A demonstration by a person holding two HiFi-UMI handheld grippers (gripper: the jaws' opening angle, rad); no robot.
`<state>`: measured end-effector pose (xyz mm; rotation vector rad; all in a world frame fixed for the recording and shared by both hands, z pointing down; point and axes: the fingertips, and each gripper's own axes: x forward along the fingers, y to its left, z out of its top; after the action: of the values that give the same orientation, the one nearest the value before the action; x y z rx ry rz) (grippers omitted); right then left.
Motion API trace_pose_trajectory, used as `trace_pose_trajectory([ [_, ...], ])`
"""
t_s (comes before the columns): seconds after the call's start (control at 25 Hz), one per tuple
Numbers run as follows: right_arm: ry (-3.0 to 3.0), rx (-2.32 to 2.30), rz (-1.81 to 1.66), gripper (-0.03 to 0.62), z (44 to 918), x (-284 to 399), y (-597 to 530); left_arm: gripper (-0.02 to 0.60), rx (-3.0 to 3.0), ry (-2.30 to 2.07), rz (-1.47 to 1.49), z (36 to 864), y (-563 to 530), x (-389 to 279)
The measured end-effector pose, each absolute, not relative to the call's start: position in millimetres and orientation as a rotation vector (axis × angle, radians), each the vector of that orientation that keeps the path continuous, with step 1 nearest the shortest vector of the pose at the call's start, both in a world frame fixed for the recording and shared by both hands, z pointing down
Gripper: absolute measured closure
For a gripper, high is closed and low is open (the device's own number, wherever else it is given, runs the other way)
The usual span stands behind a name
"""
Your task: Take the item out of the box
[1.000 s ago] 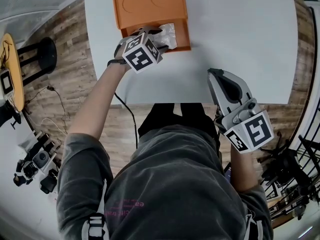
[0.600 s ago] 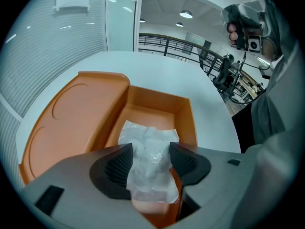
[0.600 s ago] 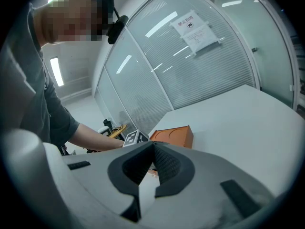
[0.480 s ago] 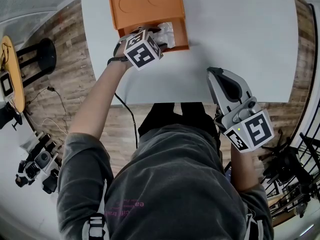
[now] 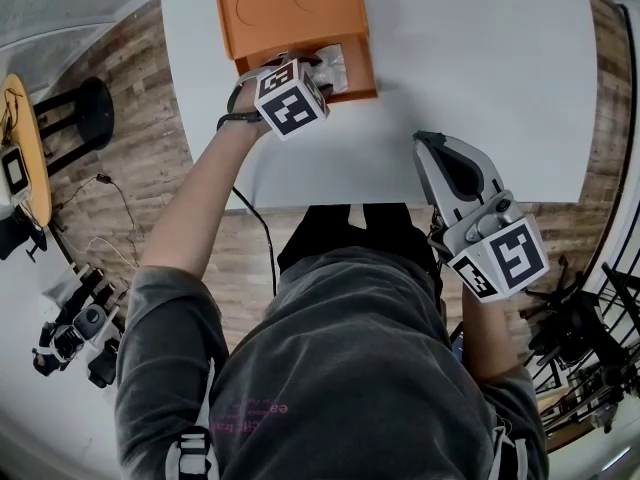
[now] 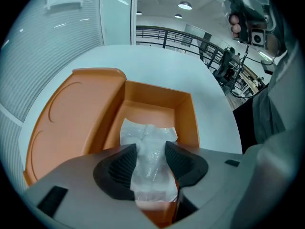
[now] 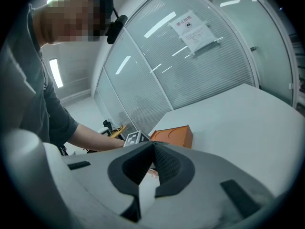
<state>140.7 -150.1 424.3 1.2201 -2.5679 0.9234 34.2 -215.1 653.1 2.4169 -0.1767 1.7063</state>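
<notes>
White round table (image 5: 480, 68) over wood-plank floor, glass partition walls behind.

Head view: orange plastic box with its hinged lid laid open (image 5: 290, 8) sits at the upper left of the frame, on the table. A clear crinkled plastic bag (image 5: 338, 66) lies in the box's open compartment. The left hand-held gripper (image 5: 312, 68) points steeply down into that compartment. The right hand-held gripper (image 5: 428, 146) rests at the table's near edge, centre right, well apart from the box.

Left gripper view: the bag (image 6: 150, 142) sits directly between the two ribbed pads (image 6: 121, 163), filling the gap. The jaws have just been closing on it, but the film shows no squeeze yet, so I read them as apart around the bag, not clamped. The bag is not lifted; it lies on the box floor.

Right gripper view: jaws together at the tips, nothing between them; box seen far off (image 7: 174, 135).

Handling judgement: the bag looks light, soft and slack, with slick film. It should crumple and not resist, so a firm pinch across its bunched middle is best. A hold on a loose edge could slip out. Contents unclear.
</notes>
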Motion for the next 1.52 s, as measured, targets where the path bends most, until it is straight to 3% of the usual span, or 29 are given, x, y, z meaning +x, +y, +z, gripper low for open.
trace_pose_trajectory([
  [1.12,-2.573,1.266,0.883,0.590,412.6,135.9,-151.5,0.546,2.453,-0.171,1.732,652.9,-223.4,26.1],
  [1.52,-2.598,1.255,0.845,0.590,400.9,133.0,-142.9,0.557,2.535,-0.301,1.601,616.4,-224.8,28.8],
])
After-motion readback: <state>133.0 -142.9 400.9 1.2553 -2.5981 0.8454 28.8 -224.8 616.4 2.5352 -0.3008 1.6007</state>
